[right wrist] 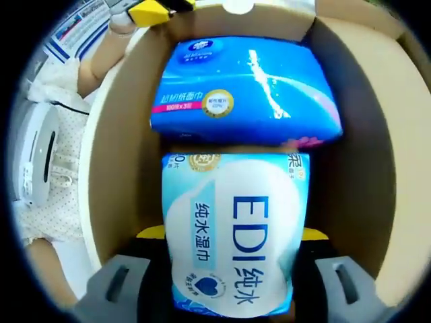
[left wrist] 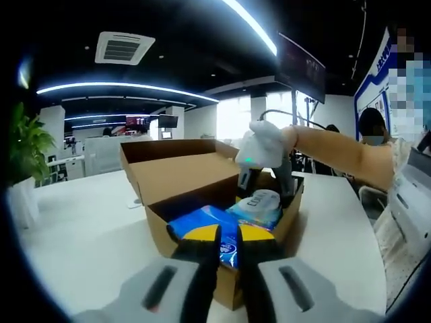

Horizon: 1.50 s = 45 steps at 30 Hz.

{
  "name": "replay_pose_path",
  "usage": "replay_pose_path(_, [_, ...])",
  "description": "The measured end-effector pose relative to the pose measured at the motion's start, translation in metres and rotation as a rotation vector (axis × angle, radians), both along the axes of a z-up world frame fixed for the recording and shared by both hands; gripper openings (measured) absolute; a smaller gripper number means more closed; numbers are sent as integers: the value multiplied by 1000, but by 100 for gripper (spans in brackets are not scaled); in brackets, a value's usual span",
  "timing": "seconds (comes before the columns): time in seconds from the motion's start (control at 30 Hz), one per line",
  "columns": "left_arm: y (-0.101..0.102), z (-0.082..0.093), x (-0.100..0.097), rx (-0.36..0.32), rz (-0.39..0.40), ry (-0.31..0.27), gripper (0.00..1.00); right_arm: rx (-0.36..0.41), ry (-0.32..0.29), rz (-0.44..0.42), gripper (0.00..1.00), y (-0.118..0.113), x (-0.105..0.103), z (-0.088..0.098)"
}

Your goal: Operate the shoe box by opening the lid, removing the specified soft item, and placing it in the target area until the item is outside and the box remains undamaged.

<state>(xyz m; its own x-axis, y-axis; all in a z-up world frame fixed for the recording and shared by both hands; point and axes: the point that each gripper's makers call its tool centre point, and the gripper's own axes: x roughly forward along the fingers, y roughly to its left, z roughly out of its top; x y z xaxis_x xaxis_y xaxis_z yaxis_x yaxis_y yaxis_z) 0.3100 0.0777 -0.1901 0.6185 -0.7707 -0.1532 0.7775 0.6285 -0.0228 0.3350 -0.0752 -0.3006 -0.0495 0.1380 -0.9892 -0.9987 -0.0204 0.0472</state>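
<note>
Wipes pack clamped inside the open shoe box

Jaws of the right gripper (right wrist: 232,269) stand at either side of the white wet-wipes pack (right wrist: 232,235), closed on its near end, with yellow tips showing at both edges of the pack. The pack lies inside the shoe box (right wrist: 121,168), and just beyond it, touching end to end, sits a blue tissue pack (right wrist: 246,87). Cardboard walls rise on both sides. Past the box's far rim a yellow tip of the other gripper shows beside a person's arm.

From the left gripper view, the left gripper (left wrist: 227,242) has its jaws close together with a narrow gap and nothing between them, at the box's near corner. The box (left wrist: 202,175) stands on a white table (left wrist: 87,222), lid (left wrist: 168,158) tipped back open. The right gripper (left wrist: 262,161) reaches down into it, a hand (left wrist: 293,138) behind. Beyond lie a potted plant (left wrist: 27,151) and an office hall.
</note>
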Motion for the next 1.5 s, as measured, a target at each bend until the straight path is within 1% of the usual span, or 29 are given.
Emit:
replay_pose_path(0.3, [-1,0,0,1,2,-5,9,3,-5,5,73,0,-1,1])
replay_pose_path(0.5, [-1,0,-1,3,1,-8,9,-18,-11,29,71,-2,-1,2])
replay_pose_path(0.6, [-1,0,-1,4,1,-9,9,-19,-6,27,70,-2,-1,3])
replay_pose_path(0.73, [0,0,-1,13,4,-14,9,-21,-20,32,69,-3,3,4])
replay_pose_path(1.1, [0,0,-1,13,4,-14,9,-28,-34,54,67,-2,7,8])
replay_pose_path(1.33, [0,0,-1,12,4,-14,9,-20,-35,50,64,-2,9,12])
replay_pose_path(1.43, [0,0,-1,11,4,-14,9,-14,-33,50,64,-1,8,18])
replay_pose_path(1.5, [0,0,-1,11,4,-14,9,-7,-42,56,64,1,7,21])
